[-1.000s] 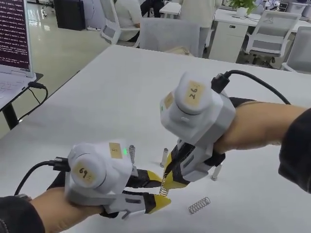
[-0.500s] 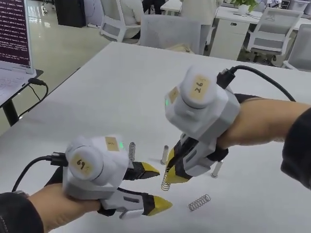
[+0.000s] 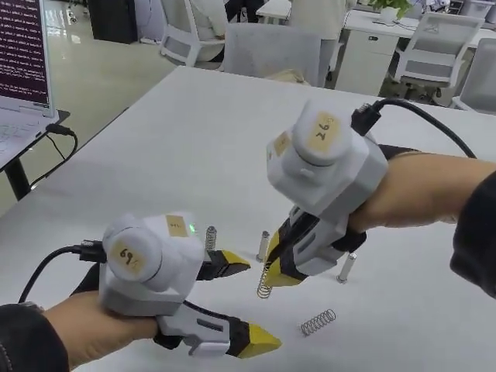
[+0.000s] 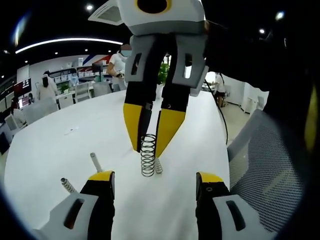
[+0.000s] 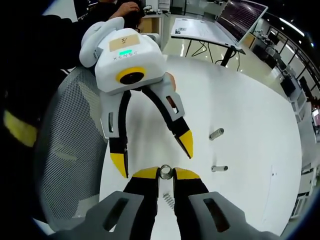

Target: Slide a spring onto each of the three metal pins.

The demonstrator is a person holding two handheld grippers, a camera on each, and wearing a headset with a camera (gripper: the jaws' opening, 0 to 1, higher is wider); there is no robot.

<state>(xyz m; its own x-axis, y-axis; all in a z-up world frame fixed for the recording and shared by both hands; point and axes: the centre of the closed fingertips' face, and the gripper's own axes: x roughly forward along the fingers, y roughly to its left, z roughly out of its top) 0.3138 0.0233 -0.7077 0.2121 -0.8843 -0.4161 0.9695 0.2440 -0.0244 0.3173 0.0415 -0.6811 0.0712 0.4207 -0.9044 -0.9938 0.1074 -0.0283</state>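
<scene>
Plainly, the spring [image 3: 264, 283] is a light coil of thin wire. It would likely squash or kink under a hard squeeze and could flick away if it slips. A gentle hold across its upper turns seems best, leaving the lower end free to meet a pin.

The right claw [image 3: 277, 275] is closed on it in just that way. The top turns sit between the yellow tips and the rest hangs below them, tilted, close above the bench [image 3: 194, 139]. The left claw [image 3: 249, 304] stands open with nothing in it, facing the spring from nearby.

Just beyond the hanging coil stands a bare pin [image 3: 263, 246]. A second bare pin [image 3: 346, 266] stands further right, and a third pin [image 3: 210, 239] by the left claw looks to carry a coil already. A loose spring [image 3: 318, 323] lies flat on the bench, nearer the person.
</scene>
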